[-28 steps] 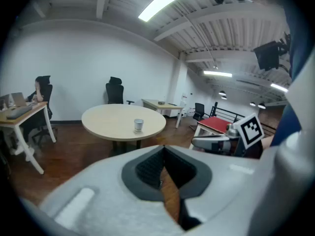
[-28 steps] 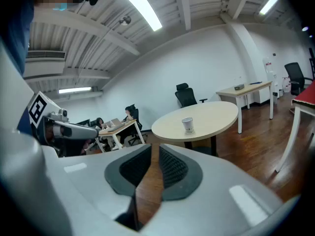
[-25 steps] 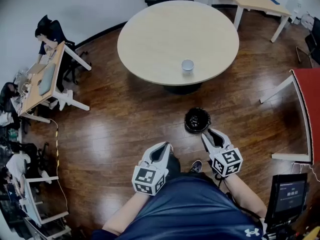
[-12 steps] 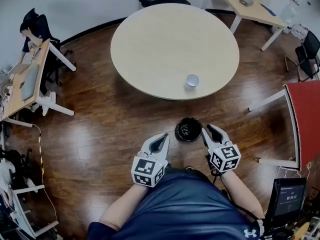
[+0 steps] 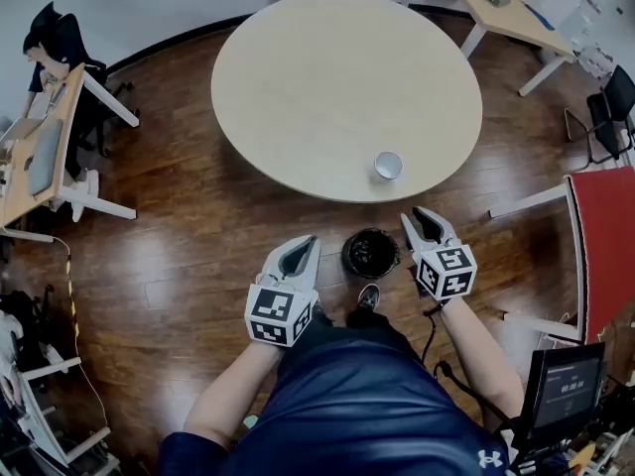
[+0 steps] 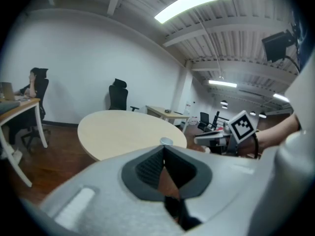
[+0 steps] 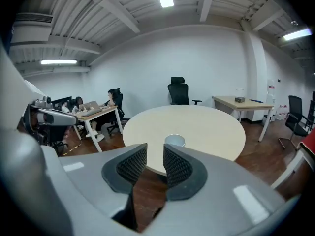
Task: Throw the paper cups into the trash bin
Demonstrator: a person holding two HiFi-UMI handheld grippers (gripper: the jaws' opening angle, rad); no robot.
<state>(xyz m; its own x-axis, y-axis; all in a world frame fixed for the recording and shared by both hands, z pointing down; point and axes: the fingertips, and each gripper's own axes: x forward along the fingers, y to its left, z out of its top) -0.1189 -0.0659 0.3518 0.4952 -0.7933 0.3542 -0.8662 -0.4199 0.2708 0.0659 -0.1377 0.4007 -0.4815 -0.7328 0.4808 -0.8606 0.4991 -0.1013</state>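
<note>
Nearer now: right hand-held gripper, jaws just narrowed yet apart; paper cup seemingly ahead.

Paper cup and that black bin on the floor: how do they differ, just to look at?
The paper cup is white and small; the trash bin is black and clearly wider. The paper cup stands on the round table, near its edge; the trash bin stands on the wooden floor, just beyond that edge. Both are round, upright and open at the top.
</note>
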